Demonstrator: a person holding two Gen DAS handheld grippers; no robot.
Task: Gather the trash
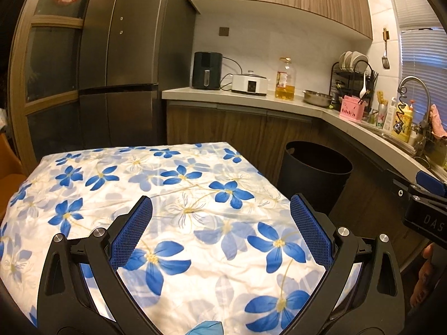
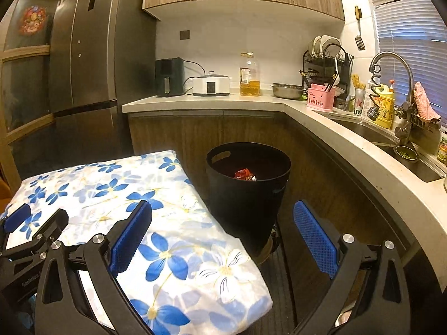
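Down inside the black bin [image 2: 247, 192], a crumpled red wrapper [image 2: 245, 174] lies well below the rim, so that piece of trash looks already collected. Beside the bin stands the table under its flowered cloth [image 1: 167, 184], bare of litter wherever either view shows it. Above the cloth the left gripper [image 1: 220, 226] hangs spread wide and empty; the right gripper [image 2: 222, 231], jaws apart with nothing between them, straddles the table edge facing the bin, probably free after a drop.

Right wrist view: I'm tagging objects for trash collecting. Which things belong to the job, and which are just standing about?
Job: black bin; red wrapper inside it.
Standing about: oil bottle; steel bowl; dish rack; pink caddy.
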